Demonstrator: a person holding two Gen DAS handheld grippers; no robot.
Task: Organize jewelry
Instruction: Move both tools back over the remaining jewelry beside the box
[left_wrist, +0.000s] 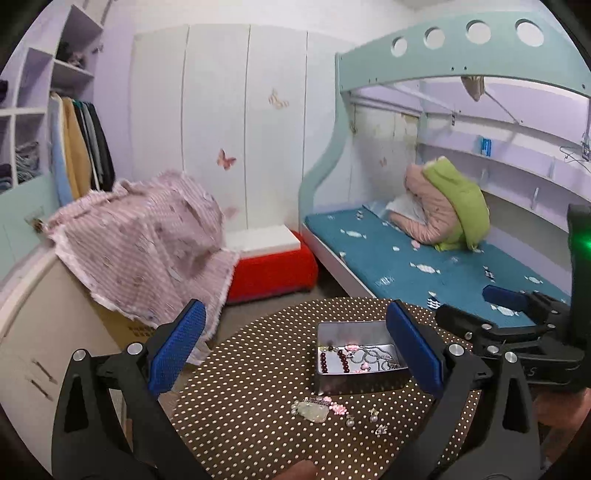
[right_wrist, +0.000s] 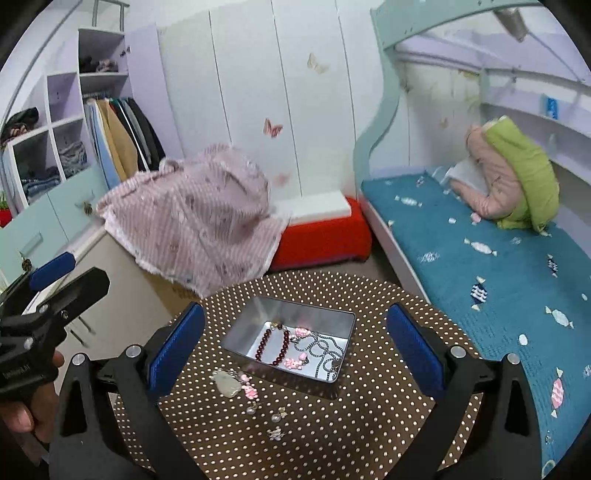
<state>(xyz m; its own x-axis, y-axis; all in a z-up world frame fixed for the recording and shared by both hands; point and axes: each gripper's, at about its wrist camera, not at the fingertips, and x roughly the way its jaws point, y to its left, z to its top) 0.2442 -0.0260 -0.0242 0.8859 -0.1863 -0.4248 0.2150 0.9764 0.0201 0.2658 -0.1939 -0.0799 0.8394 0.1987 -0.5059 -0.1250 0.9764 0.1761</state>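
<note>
The left claw (left_wrist: 295, 347) hangs above the round polka-dot desk (left_wrist: 258, 406) with its blue pads spread wide and nothing between them. The right claw (right_wrist: 295, 347) is spread just as wide, also empty, and hovers over the same desk from the other side.

A silver tin box (right_wrist: 291, 343) stands open on the desk, ahead of both claws and framed between the pads in each wrist view. Inside it lie a dark red bead bracelet (right_wrist: 275, 343), a grey metal chain (right_wrist: 325, 350) and some pink charm pieces (right_wrist: 295, 363).

On the desk just in front of the box, nearer to the claws, loose jewelry is scattered: a pale translucent pendant (right_wrist: 227, 384), touching or just beside a pink flower piece (right_wrist: 249, 391), then small pearl earrings (right_wrist: 275, 417) and a tiny silver piece (right_wrist: 275, 434) closer still. All of these lie below the open pads, untouched by either claw.

In the left wrist view the right claw's body shows at the right edge, well apart from the box. Behind the desk stand a bed with a blue cover (left_wrist: 424, 258) and a red storage box (left_wrist: 273, 269).
</note>
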